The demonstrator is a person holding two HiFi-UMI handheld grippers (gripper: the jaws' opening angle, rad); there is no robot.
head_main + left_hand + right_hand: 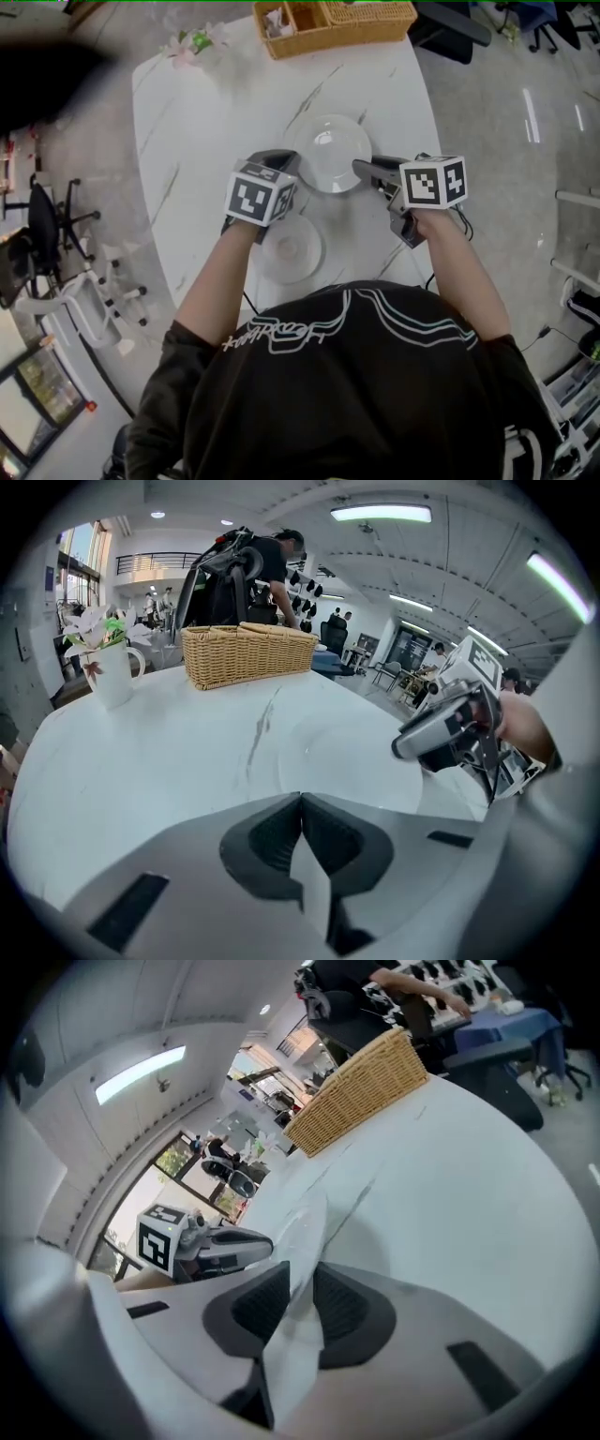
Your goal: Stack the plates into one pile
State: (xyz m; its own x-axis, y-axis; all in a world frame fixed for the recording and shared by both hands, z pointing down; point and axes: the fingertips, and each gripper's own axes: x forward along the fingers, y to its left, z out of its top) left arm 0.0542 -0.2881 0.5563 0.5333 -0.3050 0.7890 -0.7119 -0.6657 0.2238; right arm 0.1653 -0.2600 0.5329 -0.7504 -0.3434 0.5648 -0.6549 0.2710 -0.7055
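Observation:
A large white plate (328,150) lies in the middle of the marble table (197,141). My right gripper (362,168) is rolled over and shut on its right rim; in the right gripper view the rim (305,1232) runs between the dark pads. My left gripper (287,161) sits at the plate's left rim with its jaws shut and nothing clamped; in the left gripper view the plate (347,757) lies flat just beyond the closed tips (300,801). A smaller white plate (292,249) rests near the table's front edge, partly under my left hand.
A wicker basket (333,23) stands at the table's far edge, with a white mug of flowers (195,44) to its left. Office chairs (47,220) stand on the floor to the left. People stand behind the basket (248,652) in the left gripper view.

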